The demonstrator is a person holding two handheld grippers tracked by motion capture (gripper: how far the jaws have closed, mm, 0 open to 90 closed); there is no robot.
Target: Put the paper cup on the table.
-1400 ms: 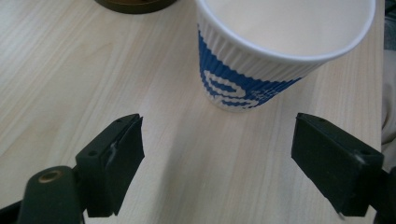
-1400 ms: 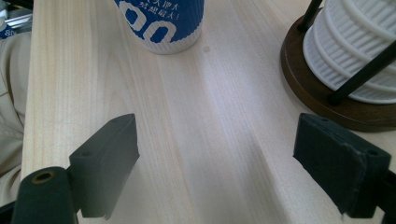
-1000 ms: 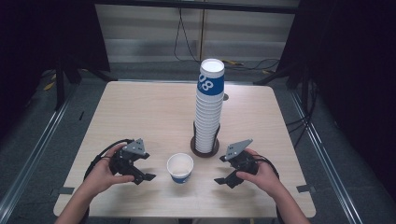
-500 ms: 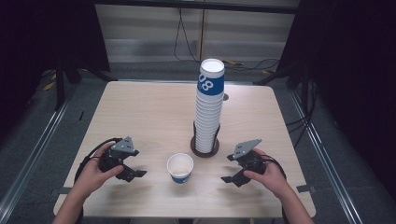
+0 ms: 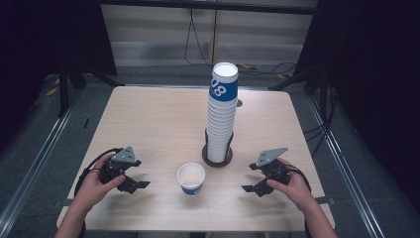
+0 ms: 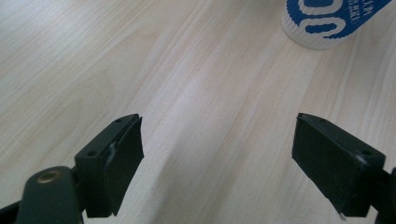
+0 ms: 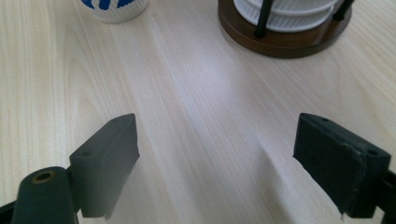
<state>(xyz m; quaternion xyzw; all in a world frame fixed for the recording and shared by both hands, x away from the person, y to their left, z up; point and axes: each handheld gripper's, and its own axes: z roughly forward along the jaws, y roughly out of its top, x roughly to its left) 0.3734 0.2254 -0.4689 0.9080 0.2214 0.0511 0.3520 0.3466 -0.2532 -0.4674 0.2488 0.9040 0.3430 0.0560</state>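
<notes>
On the table (image 5: pixel 148 124): your single cup (image 5: pixel 191 178) between both grippers.
Left gripper (image 5: pixel 136 184) and right gripper (image 5: pixel 251 188) gape wide, holding nothing.

Both hands have drawn back toward the person's edge of the desk and apart, so the left gripper (image 5: pixel 140 184) and right gripper (image 5: pixel 249 188) now sit farther from the single white-and-blue paper cup (image 5: pixel 191 178) between them.

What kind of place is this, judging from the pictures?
Probably a lab or recording studio, not a home: a bare wooden table stands between dark curtains, loose cables lie on the floor, and metal rails run alongside.
</notes>
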